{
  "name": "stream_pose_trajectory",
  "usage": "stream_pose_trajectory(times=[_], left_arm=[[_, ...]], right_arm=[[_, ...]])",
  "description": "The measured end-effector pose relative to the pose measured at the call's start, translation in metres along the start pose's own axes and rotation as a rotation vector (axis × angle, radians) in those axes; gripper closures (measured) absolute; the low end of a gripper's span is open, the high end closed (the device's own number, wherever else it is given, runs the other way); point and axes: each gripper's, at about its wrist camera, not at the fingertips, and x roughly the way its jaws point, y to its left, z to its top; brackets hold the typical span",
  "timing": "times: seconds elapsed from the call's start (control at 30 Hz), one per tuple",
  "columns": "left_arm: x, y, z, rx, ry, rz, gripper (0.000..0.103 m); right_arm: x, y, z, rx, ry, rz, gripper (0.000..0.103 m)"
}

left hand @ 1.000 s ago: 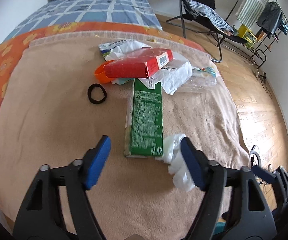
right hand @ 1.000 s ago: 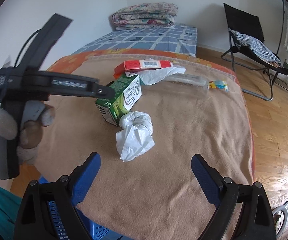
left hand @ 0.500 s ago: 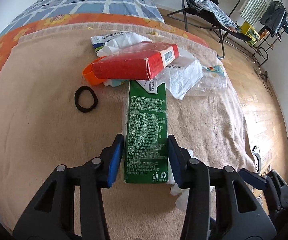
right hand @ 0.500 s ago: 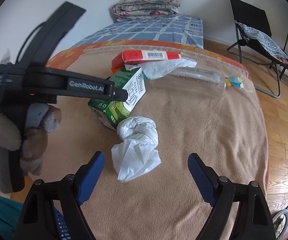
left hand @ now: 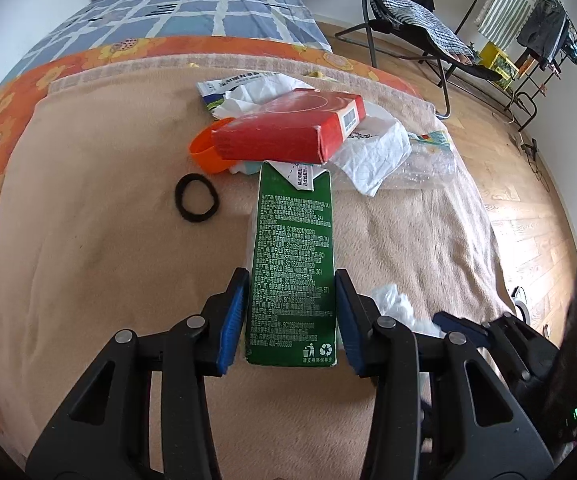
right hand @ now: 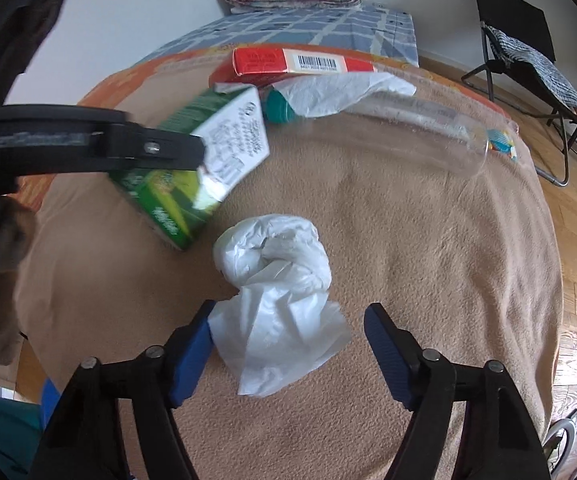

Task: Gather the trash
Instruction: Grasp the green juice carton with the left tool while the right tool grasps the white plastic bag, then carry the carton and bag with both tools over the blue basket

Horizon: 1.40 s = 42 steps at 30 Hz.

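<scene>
My left tool (left hand: 290, 312) clamps the near end of a green carton (left hand: 292, 264) printed with white text, lying on the tan blanket (left hand: 88, 280). My right tool (right hand: 288, 356) is spread wide around a crumpled white plastic bag (right hand: 280, 280) beside it. Farther off lie a red box (left hand: 288, 132) and a clear bottle (right hand: 408, 132).

A green carton (left hand: 292, 264) lies lengthwise on the beige blanket, a crumpled white bag (right hand: 280, 300) beside it.
</scene>
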Motion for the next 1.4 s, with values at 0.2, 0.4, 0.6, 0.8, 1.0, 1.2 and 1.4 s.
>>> stream_pose_trajectory(times=[0.2,0.4,0.6,0.8,1.0,1.2,1.4], left_arm=[[-0.019,0.007,-0.016,0.018,-0.003,-0.002,0.060],[-0.050,0.018,-0.033,0.013,-0.029,-0.006,0.060],[-0.085,0.030,-0.050,0.004,-0.072,0.006,0.060],[-0.122,0.040,-0.073,-0.002,-0.120,0.019,0.060],[-0.159,0.046,-0.102,0.007,-0.160,0.021,0.061],[-0.188,0.063,-0.145,-0.012,-0.172,0.005,0.060],[-0.203,0.079,-0.189,-0.044,-0.173,0.006,0.060]], right_arm=[[-0.011,0.005,-0.002,0.015,-0.017,0.039,0.057],[-0.025,0.006,-0.009,0.019,-0.039,0.060,0.063],[-0.052,0.007,-0.016,0.028,-0.082,0.081,0.068],[-0.083,0.010,-0.023,0.034,-0.151,0.095,0.069],[-0.113,0.027,-0.037,0.014,-0.210,0.137,0.070],[-0.144,0.050,-0.064,-0.016,-0.265,0.195,0.069],[-0.157,0.066,-0.093,-0.043,-0.281,0.233,0.070]])
